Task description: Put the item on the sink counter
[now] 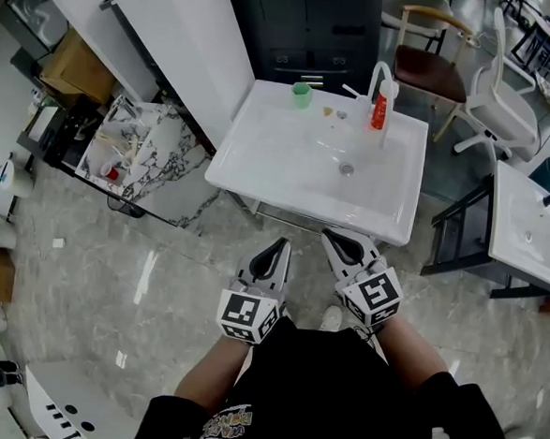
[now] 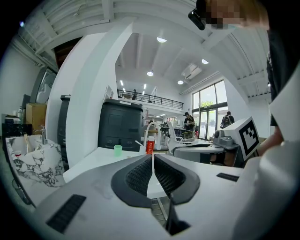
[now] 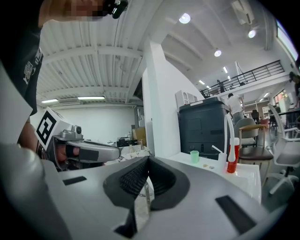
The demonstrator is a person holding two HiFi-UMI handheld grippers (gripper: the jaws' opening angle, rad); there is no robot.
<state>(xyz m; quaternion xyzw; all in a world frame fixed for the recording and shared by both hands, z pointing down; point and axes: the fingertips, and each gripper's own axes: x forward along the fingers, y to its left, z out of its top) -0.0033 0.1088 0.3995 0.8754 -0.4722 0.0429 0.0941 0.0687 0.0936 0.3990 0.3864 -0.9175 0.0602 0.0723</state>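
Sink [image 1: 260,166] glossy & smooth; floor [image 1: 186,283] polished marble.

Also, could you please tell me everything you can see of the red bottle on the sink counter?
The bottle is slim, with a red body and a white cap, and looks like plastic. It stands upright at the back right of the white sink counter, close beside the curved white tap and well apart from the green cup further left. Its cap is on. Whether it touches the tap I cannot tell.
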